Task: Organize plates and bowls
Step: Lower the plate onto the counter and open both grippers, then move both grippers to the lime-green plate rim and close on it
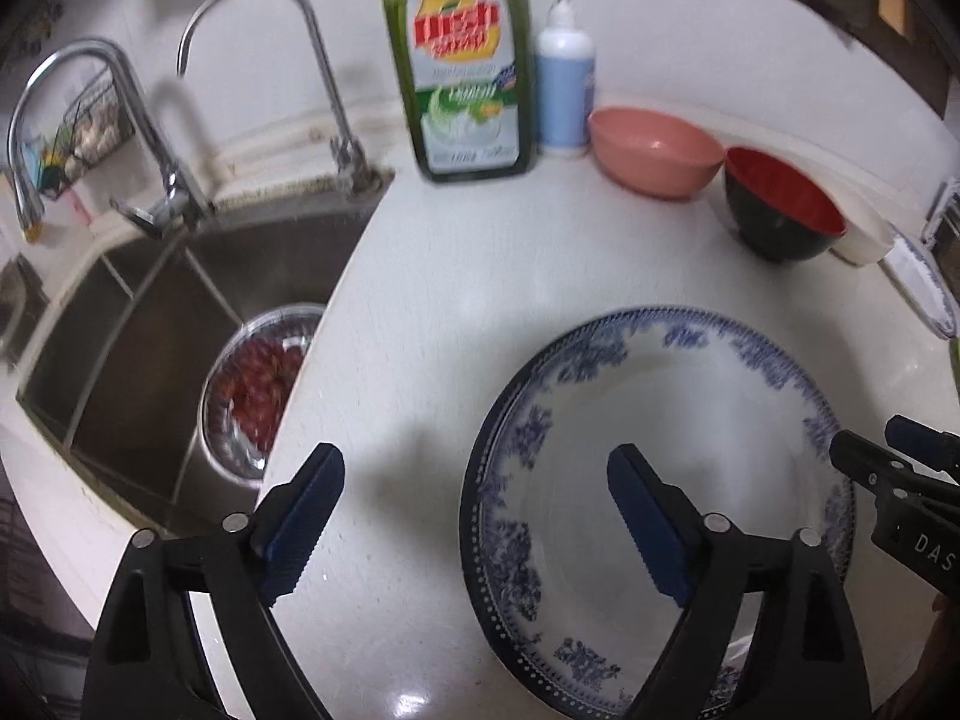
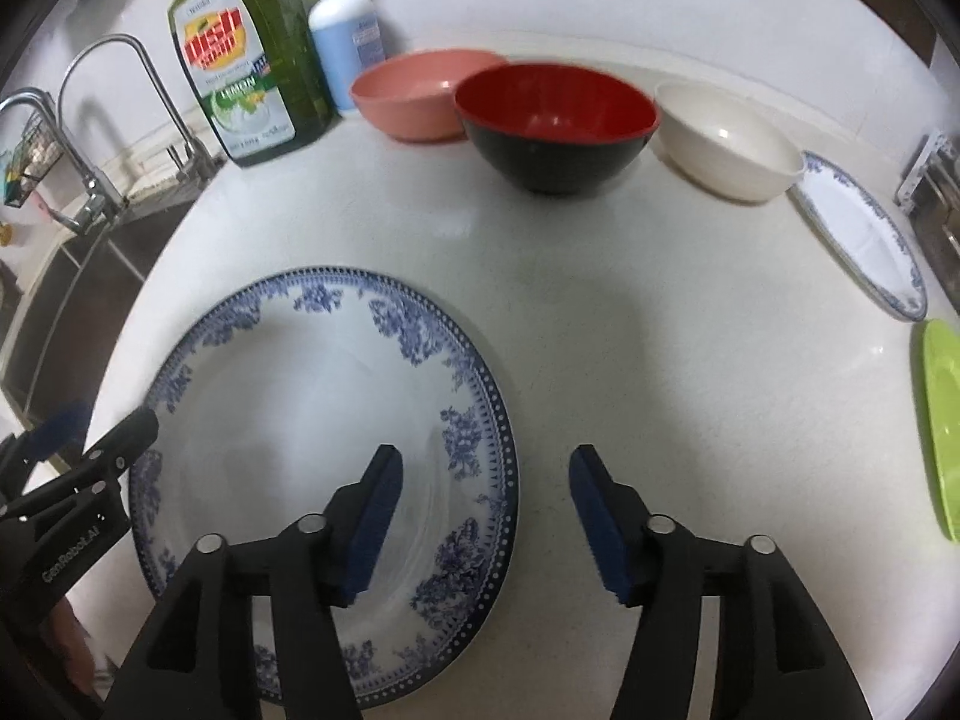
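Observation:
A large blue-and-white floral plate (image 1: 678, 450) (image 2: 288, 420) lies flat on the white counter. My left gripper (image 1: 474, 468) is open and straddles its left rim. My right gripper (image 2: 486, 468) is open and straddles its right rim. Neither holds anything. Behind it stand a pink bowl (image 1: 654, 150) (image 2: 414, 93), a black bowl with red inside (image 1: 780, 210) (image 2: 555, 126) and a cream bowl (image 2: 729, 141). A smaller blue-rimmed plate (image 2: 864, 234) and a green plate (image 2: 945, 426) lie at the right.
A green dish-soap bottle (image 1: 462, 60) (image 2: 252, 60) and a blue pump bottle (image 1: 564, 78) (image 2: 345, 30) stand by the wall. The steel sink (image 1: 150, 330) at the left holds a metal bowl of red food (image 1: 258, 390). Two taps (image 1: 162, 180) rise behind it.

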`<state>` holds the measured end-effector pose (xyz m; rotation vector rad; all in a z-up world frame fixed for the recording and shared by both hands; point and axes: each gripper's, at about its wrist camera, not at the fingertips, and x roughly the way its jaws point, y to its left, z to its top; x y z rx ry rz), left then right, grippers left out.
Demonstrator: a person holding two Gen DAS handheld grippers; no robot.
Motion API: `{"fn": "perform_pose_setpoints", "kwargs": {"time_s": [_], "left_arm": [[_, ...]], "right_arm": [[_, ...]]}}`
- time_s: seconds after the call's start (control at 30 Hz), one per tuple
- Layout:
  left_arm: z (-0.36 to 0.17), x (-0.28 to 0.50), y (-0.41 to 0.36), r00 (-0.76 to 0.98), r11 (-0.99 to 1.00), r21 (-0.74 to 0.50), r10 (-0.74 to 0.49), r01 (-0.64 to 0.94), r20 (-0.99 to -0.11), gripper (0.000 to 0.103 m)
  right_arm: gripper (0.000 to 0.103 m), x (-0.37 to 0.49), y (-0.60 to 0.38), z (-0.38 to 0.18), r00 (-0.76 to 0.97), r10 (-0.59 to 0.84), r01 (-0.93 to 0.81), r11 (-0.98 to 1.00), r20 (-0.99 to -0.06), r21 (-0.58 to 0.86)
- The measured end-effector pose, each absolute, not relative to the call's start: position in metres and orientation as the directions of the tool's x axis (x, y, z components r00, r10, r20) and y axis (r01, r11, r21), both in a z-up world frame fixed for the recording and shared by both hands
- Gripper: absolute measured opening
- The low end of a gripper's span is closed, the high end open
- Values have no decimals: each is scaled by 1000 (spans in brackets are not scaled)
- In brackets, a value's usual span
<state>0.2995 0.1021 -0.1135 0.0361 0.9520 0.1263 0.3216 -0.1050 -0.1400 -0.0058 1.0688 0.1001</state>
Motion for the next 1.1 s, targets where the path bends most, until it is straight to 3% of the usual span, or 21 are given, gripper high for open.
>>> {"fn": "perform_pose_setpoints", "kwargs": {"time_s": [0.1, 0.23, 0.43, 1.1], "left_arm": [[-104, 299, 96, 595, 994, 94, 113, -63, -796, 97], [-92, 300, 84, 625, 995, 100, 84, -10, -776, 101], [-70, 298, 52, 671, 992, 93, 12, 84, -742, 102], [-24, 297, -117, 716, 928, 65, -237, 367, -657, 103]], "right_arm": [[69, 316, -110, -130, 500, 72, -61, 997, -863, 48], [69, 306, -123, -116, 529, 50, -14, 999, -847, 50], [76, 289, -148, -94, 579, -8, 69, 997, -815, 40], [76, 238, -293, -43, 651, -213, 334, 942, -728, 22]]}}
